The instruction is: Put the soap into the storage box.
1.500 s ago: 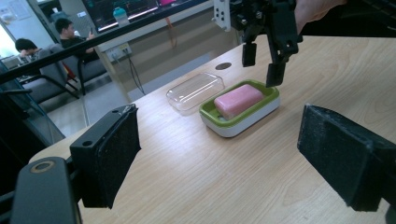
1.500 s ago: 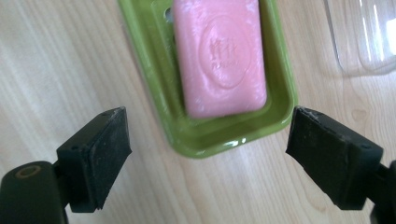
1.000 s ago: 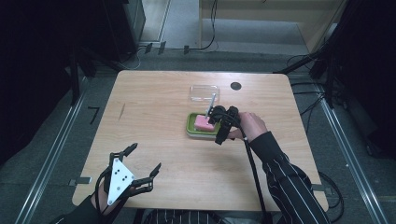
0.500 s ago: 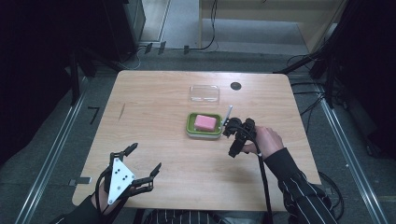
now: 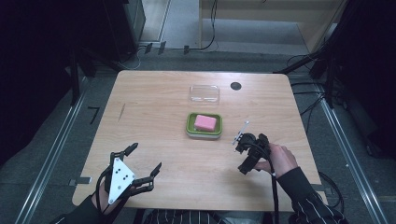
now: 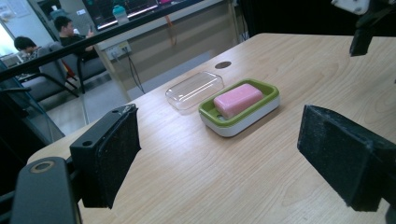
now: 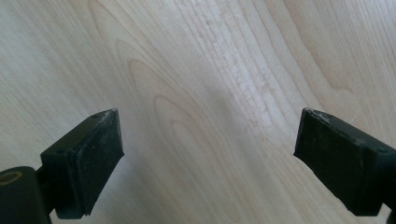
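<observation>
The pink soap (image 5: 205, 122) sits in the green dish (image 5: 204, 132) at the counter's (image 5: 154, 98) centre, with the clear lid (image 5: 204, 93) just beyond at twelve o'clock. The right gripper (image 5: 246, 163), at four o'clock of the dish, has just been opening its jaws, spread over bare wood; the left gripper (image 5: 142, 161) is spread too. A hasty reach for the slick lid could skid it off the far edge.

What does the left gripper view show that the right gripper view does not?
The left gripper view takes in the pink soap bar lying in the green soap dish, the clear lid lying on the table just beyond the dish, a dark round hole in the tabletop, and seated people in the room behind. The right gripper view looks straight down at bare wood grain between wide-apart pads, nothing between them. Both share the light wooden table and a pair of open black jaws with nothing between them.
</observation>
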Tool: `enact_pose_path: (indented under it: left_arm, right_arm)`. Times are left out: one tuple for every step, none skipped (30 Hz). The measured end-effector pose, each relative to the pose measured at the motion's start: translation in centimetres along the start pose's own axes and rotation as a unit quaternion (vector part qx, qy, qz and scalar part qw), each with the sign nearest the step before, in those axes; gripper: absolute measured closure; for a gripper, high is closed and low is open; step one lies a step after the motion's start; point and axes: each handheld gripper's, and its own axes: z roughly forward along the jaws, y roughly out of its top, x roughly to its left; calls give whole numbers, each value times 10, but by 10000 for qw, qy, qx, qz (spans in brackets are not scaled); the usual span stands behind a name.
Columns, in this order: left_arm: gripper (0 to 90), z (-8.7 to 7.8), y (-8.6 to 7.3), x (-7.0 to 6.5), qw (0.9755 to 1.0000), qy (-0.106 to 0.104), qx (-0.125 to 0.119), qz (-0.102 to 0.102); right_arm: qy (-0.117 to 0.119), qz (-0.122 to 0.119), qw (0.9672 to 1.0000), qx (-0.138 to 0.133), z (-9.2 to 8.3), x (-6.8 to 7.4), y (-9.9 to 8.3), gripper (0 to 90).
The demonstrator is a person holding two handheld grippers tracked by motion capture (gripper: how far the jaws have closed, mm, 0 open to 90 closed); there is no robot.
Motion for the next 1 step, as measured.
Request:
enact_pose_path:
  left_arm:
    - [133, 0, 0, 0, 10000, 2, 8, 3]
  right_arm:
    - [57, 14, 9999, -145, -2, 2, -7, 81]
